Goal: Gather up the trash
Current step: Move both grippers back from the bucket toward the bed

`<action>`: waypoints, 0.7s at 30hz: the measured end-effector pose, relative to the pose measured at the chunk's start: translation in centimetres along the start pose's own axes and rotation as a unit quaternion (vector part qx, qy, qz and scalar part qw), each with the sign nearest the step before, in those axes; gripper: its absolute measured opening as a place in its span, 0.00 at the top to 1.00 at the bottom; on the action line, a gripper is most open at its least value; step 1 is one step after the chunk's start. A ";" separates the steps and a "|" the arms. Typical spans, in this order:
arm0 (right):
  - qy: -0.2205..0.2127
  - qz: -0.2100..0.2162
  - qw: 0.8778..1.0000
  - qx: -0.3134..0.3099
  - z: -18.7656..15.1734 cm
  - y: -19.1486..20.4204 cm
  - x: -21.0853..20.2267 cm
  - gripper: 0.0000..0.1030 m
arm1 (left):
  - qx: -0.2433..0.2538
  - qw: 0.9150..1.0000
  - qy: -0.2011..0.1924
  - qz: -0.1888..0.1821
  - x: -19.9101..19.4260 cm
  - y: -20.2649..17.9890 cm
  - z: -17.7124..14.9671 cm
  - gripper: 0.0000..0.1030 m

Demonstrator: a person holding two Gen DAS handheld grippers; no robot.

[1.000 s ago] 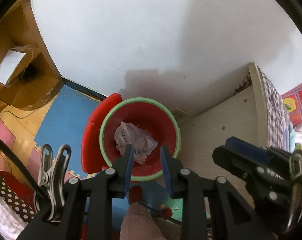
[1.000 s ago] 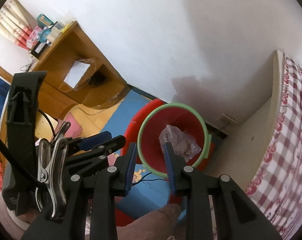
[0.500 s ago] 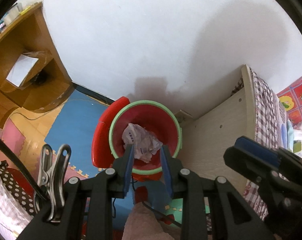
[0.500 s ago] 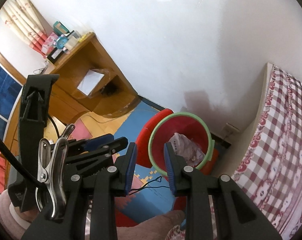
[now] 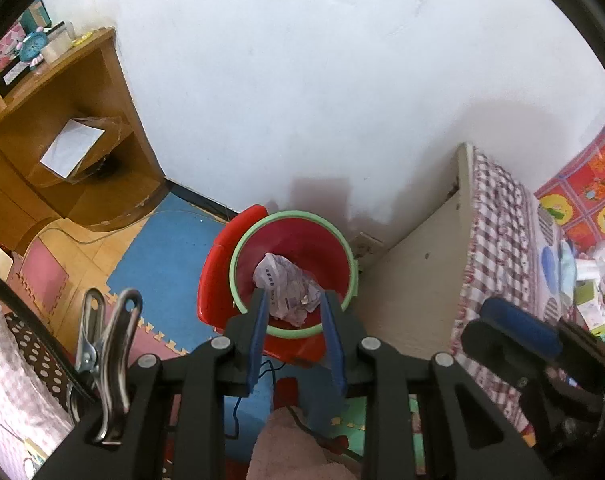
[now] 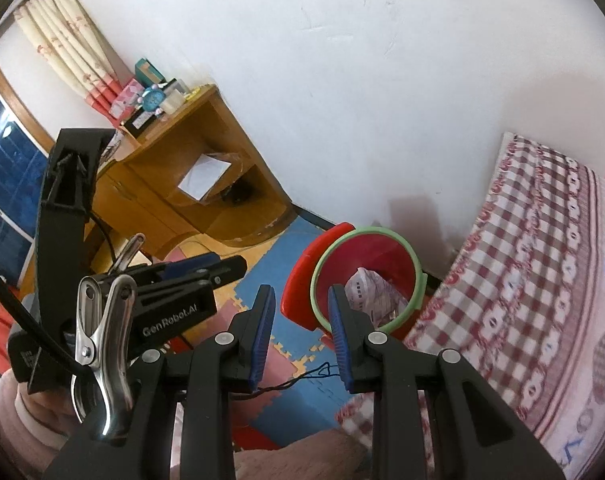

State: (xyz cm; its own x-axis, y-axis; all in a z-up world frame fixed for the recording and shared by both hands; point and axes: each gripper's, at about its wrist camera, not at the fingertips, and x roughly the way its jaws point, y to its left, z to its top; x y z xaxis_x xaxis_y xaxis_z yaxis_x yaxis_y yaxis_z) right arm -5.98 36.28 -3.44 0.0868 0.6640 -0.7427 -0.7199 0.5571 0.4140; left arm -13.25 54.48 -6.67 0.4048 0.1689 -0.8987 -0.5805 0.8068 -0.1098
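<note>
Both tools have risen and drawn back from the bin [image 5: 344, 240], which now looks smaller. Left tool [image 5: 294, 300] and right tool [image 6: 301, 300] stand spread, pinching nothing. Crumpled paper [image 5: 286, 288] lies inside the bin, beside the bed [image 6: 542, 280], apparently already dropped there.

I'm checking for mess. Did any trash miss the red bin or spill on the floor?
Nothing stands out. The crumpled paper lies inside the red bin, which stands upright; no spilled trash shows on the floor mats beside it.

White wall [image 6: 382, 80], wooden shelf unit [image 6: 206, 184], checkered bed [image 6: 542, 280], foam-mat floor [image 5: 162, 248].
</note>
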 end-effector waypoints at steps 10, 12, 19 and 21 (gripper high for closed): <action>-0.030 0.001 0.999 0.011 -3.5 -1.3 -6.3 0.72 | 0.016 0.999 -0.027 0.022 -4.6 -3.6 -2.8 0.73; -0.036 -0.003 0.999 0.014 -4.3 -1.6 -7.6 0.72 | 0.020 0.999 -0.030 0.022 -5.4 -4.5 -3.5 0.73; -0.058 -0.024 0.998 0.030 -7.0 -3.3 -11.8 0.72 | 0.045 0.999 -0.030 0.004 -7.2 -8.3 -6.1 0.73; -0.064 -0.033 0.997 0.038 -7.9 -3.9 -13.1 0.72 | 0.055 0.998 -0.030 -0.003 -7.5 -9.4 -6.7 0.73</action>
State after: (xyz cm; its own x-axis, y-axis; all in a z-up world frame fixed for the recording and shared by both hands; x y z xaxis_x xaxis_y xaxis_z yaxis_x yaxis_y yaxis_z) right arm -9.75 21.40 0.51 0.2232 0.6804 -0.6980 -0.6563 0.6343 0.4085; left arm -15.54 41.81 -1.73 0.4506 0.1948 -0.8712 -0.4983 0.8646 -0.0644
